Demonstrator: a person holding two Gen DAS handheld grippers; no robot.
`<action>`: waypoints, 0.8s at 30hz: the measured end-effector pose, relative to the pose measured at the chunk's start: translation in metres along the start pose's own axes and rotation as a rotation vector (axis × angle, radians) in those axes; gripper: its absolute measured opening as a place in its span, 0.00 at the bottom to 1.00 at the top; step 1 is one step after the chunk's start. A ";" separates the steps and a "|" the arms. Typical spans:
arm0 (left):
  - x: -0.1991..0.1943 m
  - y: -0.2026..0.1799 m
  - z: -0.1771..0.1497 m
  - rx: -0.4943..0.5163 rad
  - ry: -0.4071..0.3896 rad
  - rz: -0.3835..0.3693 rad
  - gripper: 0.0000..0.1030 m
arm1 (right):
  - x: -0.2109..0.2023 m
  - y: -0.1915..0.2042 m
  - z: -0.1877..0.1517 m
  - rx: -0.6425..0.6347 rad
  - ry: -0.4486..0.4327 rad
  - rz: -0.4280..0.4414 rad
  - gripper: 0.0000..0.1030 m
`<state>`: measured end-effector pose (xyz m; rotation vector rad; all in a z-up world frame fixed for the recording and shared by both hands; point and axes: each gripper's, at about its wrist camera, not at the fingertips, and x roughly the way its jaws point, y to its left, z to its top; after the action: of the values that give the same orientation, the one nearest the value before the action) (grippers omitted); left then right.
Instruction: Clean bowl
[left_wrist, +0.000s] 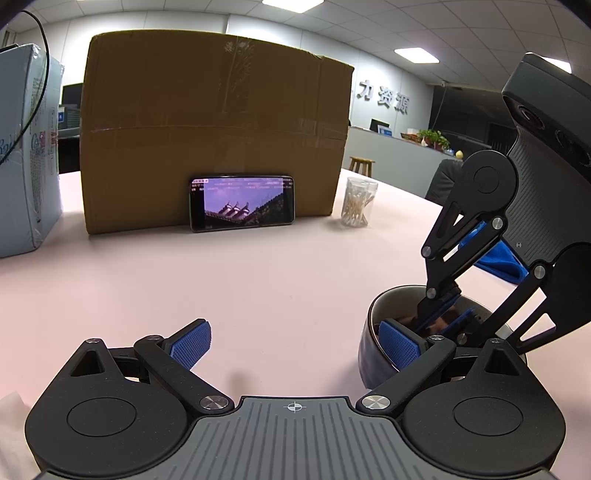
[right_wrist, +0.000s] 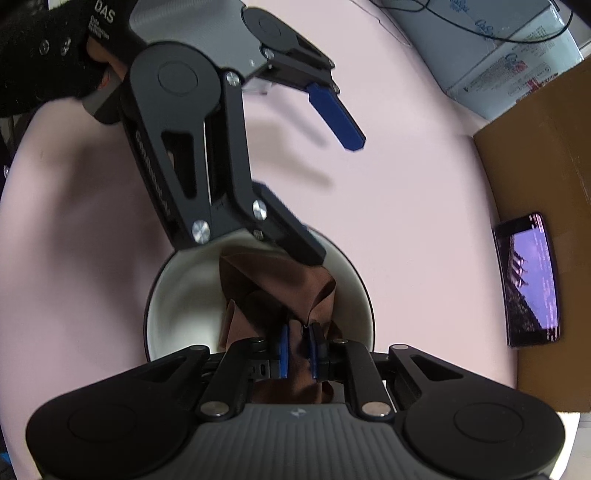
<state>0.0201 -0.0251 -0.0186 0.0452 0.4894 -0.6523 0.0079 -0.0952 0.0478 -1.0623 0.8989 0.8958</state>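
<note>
A phone (left_wrist: 242, 203) is propped against a cardboard box (left_wrist: 216, 129) on the table (left_wrist: 258, 288), with a jar of cotton swabs (left_wrist: 357, 201) to its right. A cloth (right_wrist: 273, 291) is held inside the bowl (right_wrist: 177, 291) by the right gripper (right_wrist: 300, 349).

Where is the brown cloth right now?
In the right wrist view, the brown cloth sits low in the middle, inside the white-lined bowl. The right tool pinches it, and one finger of the open left tool reaches over the bowl's far rim.
</note>
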 end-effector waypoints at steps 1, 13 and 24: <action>0.000 0.000 0.000 0.000 0.000 0.000 0.96 | 0.001 0.000 0.000 -0.002 -0.006 0.005 0.13; -0.001 0.002 0.001 -0.001 0.000 -0.004 0.96 | -0.013 0.008 -0.003 0.016 0.030 0.034 0.13; -0.001 0.000 -0.001 0.002 -0.001 0.000 0.96 | -0.011 0.012 0.002 0.003 0.024 -0.006 0.14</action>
<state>0.0191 -0.0243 -0.0185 0.0464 0.4879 -0.6531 -0.0063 -0.0928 0.0543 -1.0749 0.9166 0.8785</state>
